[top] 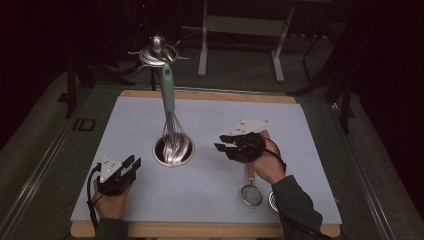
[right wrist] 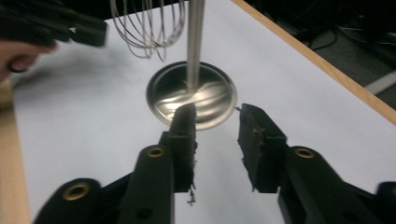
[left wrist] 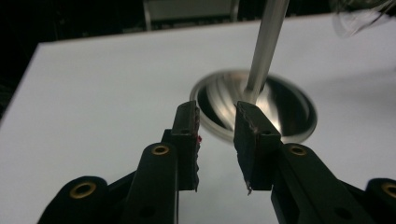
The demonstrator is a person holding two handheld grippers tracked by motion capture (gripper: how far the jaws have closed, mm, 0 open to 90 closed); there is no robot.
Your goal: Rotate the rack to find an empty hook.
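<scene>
Hanging by its teal handle from a hook at the top of the utensil stand, wire loops dangling just above the stand's round steel base: whisk in place, to all appearance. Seen from the right tool's camera as loops hanging free beside the upright pole, clear of the base. That part of the work looks done.

Left tool low near the front left of the table, jaws spread with nothing between them, aimed at the base. Right tool just to the right of the stand, also spread and empty, pointing at the pole.

Probably left to do: the small strainer, lying flat near the front edge just below the right hand, handle partly under it. Beside it a small round metal thing, half hidden by the sleeve and too unclear to name.

Little in the way: hanging whisk and pole close together, so some risk of knocking either when reaching for another hook. Beyond the table, only a grey frame on the dark floor, well apart.
</scene>
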